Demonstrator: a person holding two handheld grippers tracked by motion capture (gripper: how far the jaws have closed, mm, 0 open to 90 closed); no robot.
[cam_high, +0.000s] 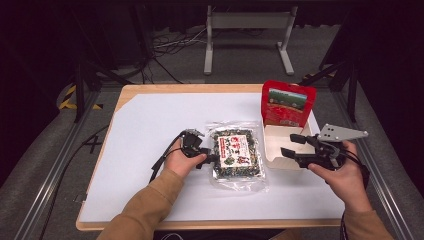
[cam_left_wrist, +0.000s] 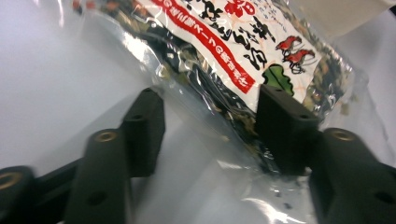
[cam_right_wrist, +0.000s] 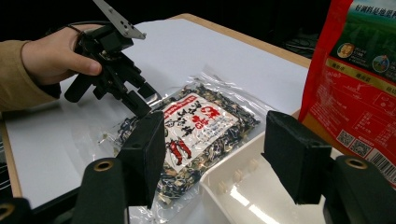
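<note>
Clear food packet (cam_high: 235, 152) lies flat on white table sheet (cam_high: 150, 125), centre, just left of white tray (cam_high: 278, 142). Left gripper (cam_high: 212, 159) at packet's left edge, jaws spread, straddling plastic rim; one jaw over packet, not clamped. In left gripper view, packet (cam_left_wrist: 243, 51) sits between parted jaws. Right gripper (cam_high: 290, 145) hovers over tray, jaws released, holding nothing. Red bag (cam_high: 287, 104) stands upright at tray's far end. Right gripper view: packet (cam_right_wrist: 196, 126), tray (cam_right_wrist: 243, 186), red bag (cam_right_wrist: 359, 84), left gripper (cam_right_wrist: 140, 100).
</note>
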